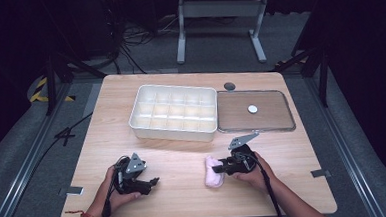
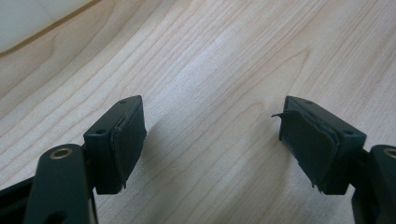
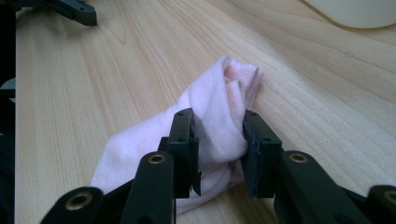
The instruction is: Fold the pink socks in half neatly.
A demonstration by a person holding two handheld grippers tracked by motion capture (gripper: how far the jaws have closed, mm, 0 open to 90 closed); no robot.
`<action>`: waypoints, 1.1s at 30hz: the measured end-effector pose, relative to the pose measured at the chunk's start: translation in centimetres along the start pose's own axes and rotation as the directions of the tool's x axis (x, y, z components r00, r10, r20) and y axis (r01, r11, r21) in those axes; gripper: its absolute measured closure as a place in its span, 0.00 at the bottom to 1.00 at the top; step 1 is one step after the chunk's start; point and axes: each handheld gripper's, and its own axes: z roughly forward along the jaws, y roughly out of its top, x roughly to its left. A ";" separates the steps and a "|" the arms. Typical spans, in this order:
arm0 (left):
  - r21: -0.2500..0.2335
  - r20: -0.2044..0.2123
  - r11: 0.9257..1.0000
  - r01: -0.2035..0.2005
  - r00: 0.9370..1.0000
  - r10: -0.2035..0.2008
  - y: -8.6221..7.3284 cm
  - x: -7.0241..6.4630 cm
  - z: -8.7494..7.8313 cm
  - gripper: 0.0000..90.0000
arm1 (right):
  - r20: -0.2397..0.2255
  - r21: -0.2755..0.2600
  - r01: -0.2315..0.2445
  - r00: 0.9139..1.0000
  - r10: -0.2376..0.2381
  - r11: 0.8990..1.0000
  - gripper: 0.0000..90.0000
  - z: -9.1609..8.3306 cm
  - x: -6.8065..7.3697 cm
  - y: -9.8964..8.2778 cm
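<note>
Pink cloth (image 3: 205, 126) lies bunched on the wooden table (image 1: 184, 169), near the front edge and a little right of the middle, with the right gripper (image 3: 218, 149) closed on a fold of it — both pads press into the soft fabric, though most of the cloth rests on the wood. The left gripper (image 2: 212, 135) hovers over bare table well to the left, its jaws spread wide with nothing between them. Behind, a white divided box (image 1: 173, 112) sits beside a clear flat lid (image 1: 274, 126) with a small white disc (image 1: 252, 109) on it. The pinch looks shallow: only one ridge of the bundle is caught, so a quick lift could let the fabric slide out or unroll and trail across the table. If the cloth is meant for one of the box's small compartments, a loose tail may snag on a divider or drape over the rim. The left gripper is too far off to steady anything just now — dragging the bundle sideways could also loosen its fold.
</note>
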 end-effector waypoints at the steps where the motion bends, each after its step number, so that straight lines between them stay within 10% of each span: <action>1: -0.001 0.000 1.000 -0.002 1.000 0.002 0.0 0.1 0.0 0.24 | -0.001 -0.003 0.003 1.000 -0.003 1.000 0.78 0.0 0.0 0.0; 13: -0.033 0.002 0.999 0.023 1.000 -0.023 -0.3 0.0 0.3 0.19 | 0.036 -0.034 0.103 0.994 -0.102 0.994 0.82 -1.0 1.0 0.3; 33: -0.033 0.009 0.999 0.015 1.000 -0.015 -0.1 0.3 0.6 0.17 | 0.204 -0.144 0.237 0.957 -0.206 0.961 0.82 -5.7 1.5 0.7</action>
